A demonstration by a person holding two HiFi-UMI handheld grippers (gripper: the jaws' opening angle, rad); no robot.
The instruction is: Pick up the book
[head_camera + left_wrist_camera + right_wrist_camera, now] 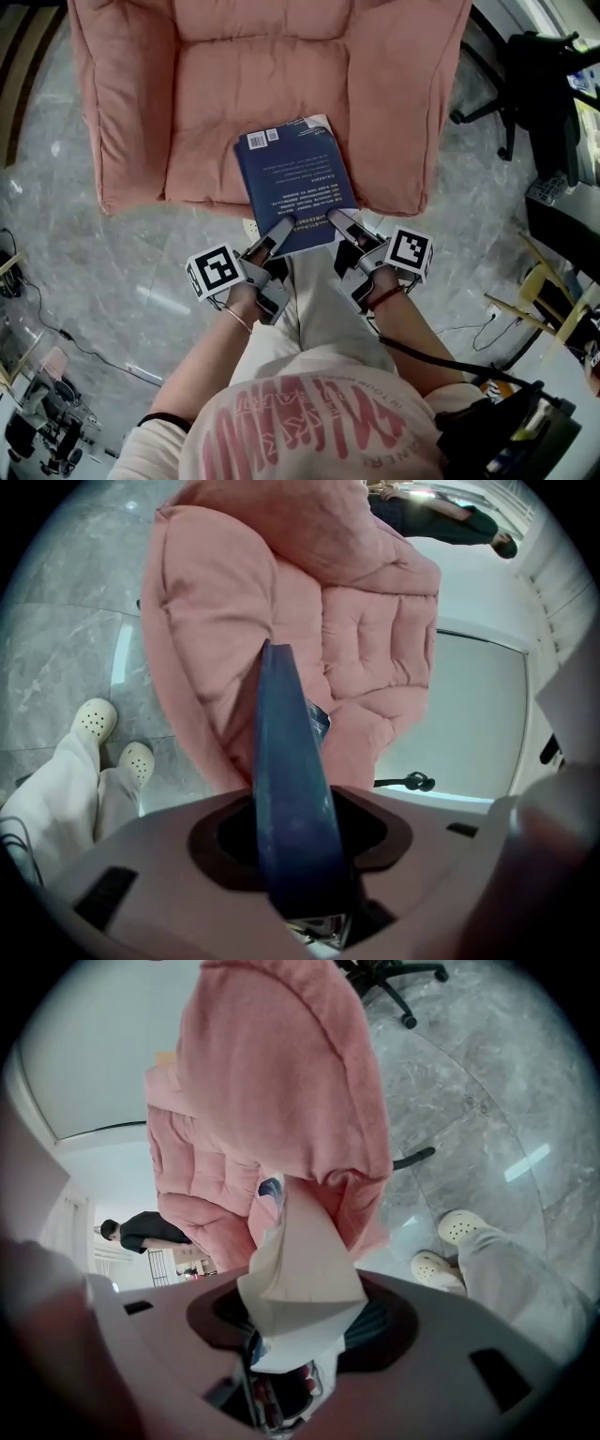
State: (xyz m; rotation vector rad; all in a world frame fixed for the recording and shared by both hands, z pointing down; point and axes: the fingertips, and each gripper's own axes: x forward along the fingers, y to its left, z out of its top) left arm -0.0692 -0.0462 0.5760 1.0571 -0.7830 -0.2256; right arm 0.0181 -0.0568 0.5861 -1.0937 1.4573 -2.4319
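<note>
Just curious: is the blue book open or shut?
Shut: the book shows one whole blue cover, pages just a thin white edge.

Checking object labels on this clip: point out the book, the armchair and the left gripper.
book (295, 178): head view, middle of its blue cover.
armchair (253, 84): head view, bare seat cushion.
left gripper (279, 229): head view, between its fingertips, at the book's near edge.

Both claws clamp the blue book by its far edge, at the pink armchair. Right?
Not quite. The left claw and right claw clamp the blue book by its near edge, the one toward the person, not the far edge. The head view shows it. The rest holds: both are shut on it, at the pink armchair.
</note>
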